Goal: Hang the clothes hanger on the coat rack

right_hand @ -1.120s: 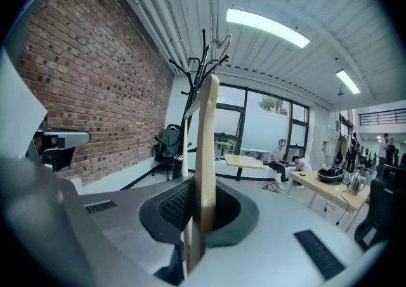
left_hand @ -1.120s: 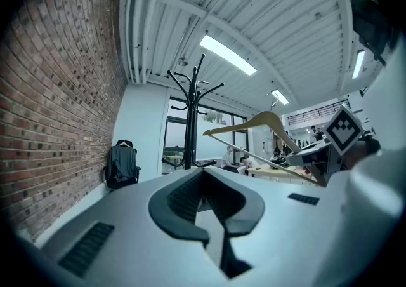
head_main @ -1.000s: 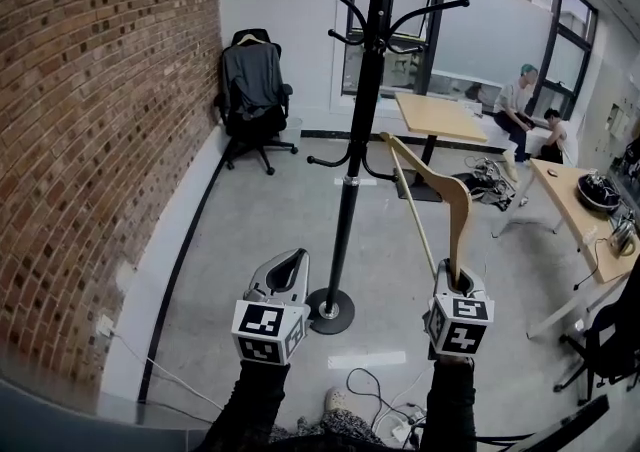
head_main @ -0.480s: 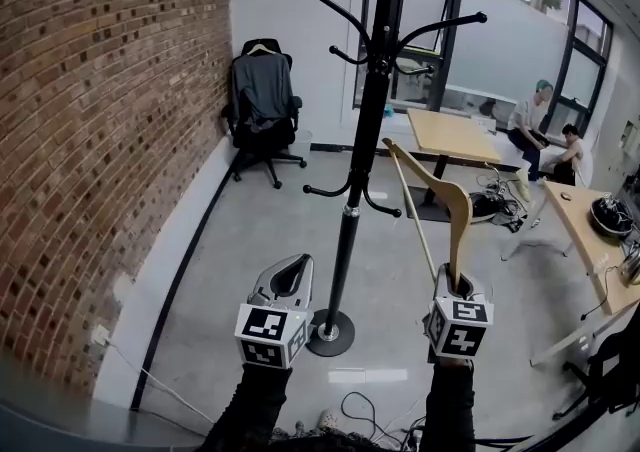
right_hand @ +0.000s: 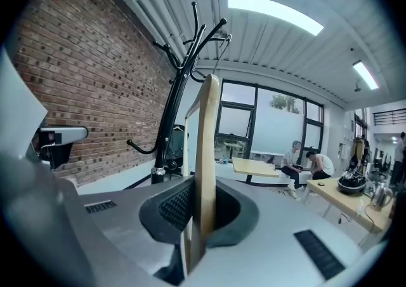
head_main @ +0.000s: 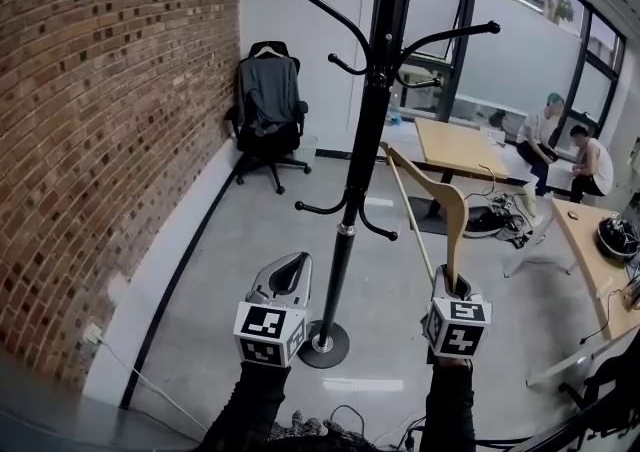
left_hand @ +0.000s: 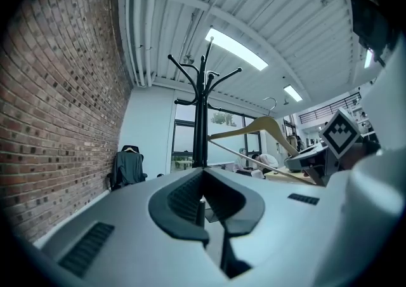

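- Clothes hanger (head_main: 458, 235): light wood with a crossbar and a thin metal hook. One end is clamped in the right gripper (head_main: 455, 290), and the rest angles up and away towards the rack. It is not on any peg.
- Coat rack (head_main: 365, 130): black pole, upright on a round floor base. Curved pegs at the top, shorter ones midway. It stands just left of the hanger, apart from it.

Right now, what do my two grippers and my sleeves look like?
The left gripper and the right gripper match: pale grey moulded shells that taper towards the tip. Each carries a cube with black-and-white square markers at its back end. The inner pads are dark grey and ribbed. Your sleeves are dark, close to black.
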`<move>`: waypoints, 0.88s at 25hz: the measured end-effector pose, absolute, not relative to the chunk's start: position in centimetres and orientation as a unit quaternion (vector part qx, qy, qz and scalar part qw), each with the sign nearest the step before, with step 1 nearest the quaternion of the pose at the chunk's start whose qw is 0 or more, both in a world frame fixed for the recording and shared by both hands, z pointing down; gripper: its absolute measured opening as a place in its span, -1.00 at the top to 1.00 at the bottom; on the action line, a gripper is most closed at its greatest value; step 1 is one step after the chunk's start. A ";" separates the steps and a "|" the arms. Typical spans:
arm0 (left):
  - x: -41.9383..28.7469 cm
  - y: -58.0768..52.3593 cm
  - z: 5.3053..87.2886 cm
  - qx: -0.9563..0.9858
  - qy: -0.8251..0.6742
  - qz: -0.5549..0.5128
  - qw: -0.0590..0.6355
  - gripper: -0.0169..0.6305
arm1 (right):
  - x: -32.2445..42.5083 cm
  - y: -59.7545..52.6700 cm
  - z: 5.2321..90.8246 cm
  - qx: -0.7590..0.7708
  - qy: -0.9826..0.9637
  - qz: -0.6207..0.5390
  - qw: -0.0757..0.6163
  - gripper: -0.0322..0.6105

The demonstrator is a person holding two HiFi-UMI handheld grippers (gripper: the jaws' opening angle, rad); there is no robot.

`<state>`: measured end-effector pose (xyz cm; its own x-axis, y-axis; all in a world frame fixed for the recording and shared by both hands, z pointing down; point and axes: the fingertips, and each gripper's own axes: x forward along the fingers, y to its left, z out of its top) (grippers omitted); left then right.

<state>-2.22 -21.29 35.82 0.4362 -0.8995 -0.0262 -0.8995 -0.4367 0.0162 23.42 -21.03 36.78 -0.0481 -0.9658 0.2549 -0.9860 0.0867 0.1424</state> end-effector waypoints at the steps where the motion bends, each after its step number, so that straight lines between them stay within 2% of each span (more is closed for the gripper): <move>1: -2.0 -21.5 35.8 -0.847 0.531 0.015 0.002 0.92 | 23.5 -21.4 36.9 0.673 -0.725 0.034 0.146 0.81; 12: -2.6 -24.4 36.5 -0.846 0.533 0.002 0.001 0.92 | 22.4 -25.8 37.8 0.660 -0.736 0.039 0.149 0.81; 22: -2.9 -31.7 35.0 -0.863 0.505 0.012 0.014 0.92 | 21.1 -32.4 37.0 0.671 -0.724 0.037 0.154 0.81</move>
<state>-2.93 -31.72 35.03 0.4896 -0.8713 -0.0346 -0.8719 -0.4895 -0.0132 21.08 -32.38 37.02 -0.0523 -0.9604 0.2735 -0.9833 0.0973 0.1536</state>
